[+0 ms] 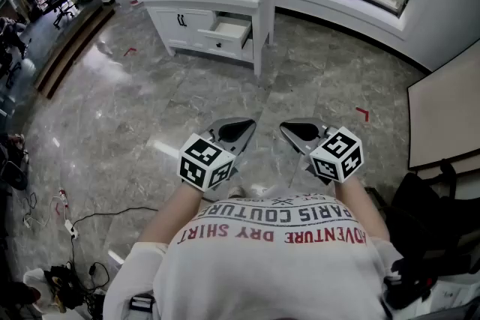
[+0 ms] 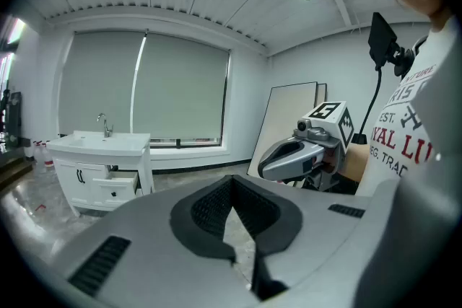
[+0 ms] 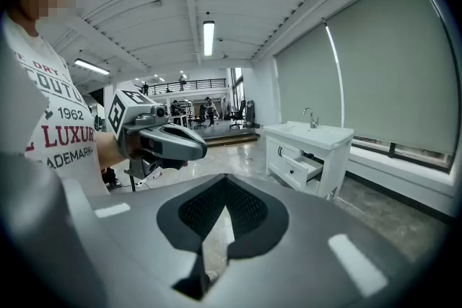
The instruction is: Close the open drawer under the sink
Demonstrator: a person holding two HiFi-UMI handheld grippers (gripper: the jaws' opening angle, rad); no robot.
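A white sink cabinet [image 1: 210,7] stands far ahead by the window wall. Its right-hand drawer [image 1: 229,32] is pulled out. The same drawer [image 2: 121,185] shows in the left gripper view and, smaller, as the drawer [image 3: 312,168] in the right gripper view. My left gripper [image 1: 241,130] and right gripper [image 1: 294,133] are held close to my chest, side by side, well short of the cabinet. Both are shut with nothing between the jaws. The left gripper [image 2: 231,181] looks past the right one [image 2: 299,155]; the right gripper [image 3: 225,181] sees the left one [image 3: 162,141].
Grey marble floor [image 1: 187,109] lies between me and the cabinet. A pale board [image 1: 442,116] leans at the right. A black bag [image 1: 431,228] sits by my right side. Cables [image 1: 67,228] lie at the lower left. A low wooden step [image 1: 71,49] runs along the left.
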